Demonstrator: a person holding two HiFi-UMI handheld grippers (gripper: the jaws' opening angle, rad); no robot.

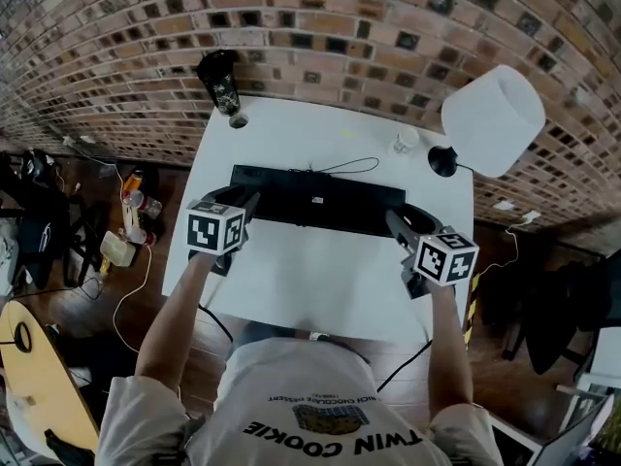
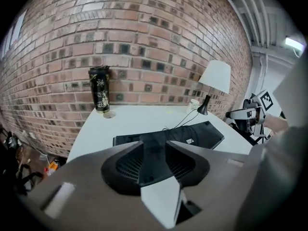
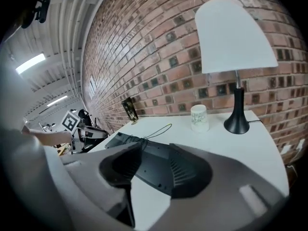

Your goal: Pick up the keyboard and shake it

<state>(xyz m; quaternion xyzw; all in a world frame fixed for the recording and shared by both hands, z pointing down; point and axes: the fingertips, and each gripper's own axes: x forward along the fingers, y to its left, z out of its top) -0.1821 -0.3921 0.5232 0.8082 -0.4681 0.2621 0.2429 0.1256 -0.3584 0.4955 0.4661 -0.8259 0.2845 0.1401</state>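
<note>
A black keyboard [image 1: 315, 200] lies flat across the middle of the white table [image 1: 320, 280], with a thin cable [image 1: 346, 166] looping off its far edge. My left gripper [image 1: 245, 202] is at the keyboard's left end, jaws apart. In the left gripper view the keyboard [image 2: 195, 136] shows through the gap of the left gripper [image 2: 154, 147], and the pads do not press on it. My right gripper [image 1: 397, 221] is at the keyboard's right end. In the right gripper view the right gripper [image 3: 154, 153] stands open, with the keyboard [image 3: 147, 163] ahead between the jaws.
A black patterned tumbler [image 1: 220, 81] stands at the table's far left corner by the brick wall. A white-shaded lamp [image 1: 490, 119] on a black base and a small white cup [image 1: 406, 139] stand at the far right. Cables and clutter lie on the floor to the left.
</note>
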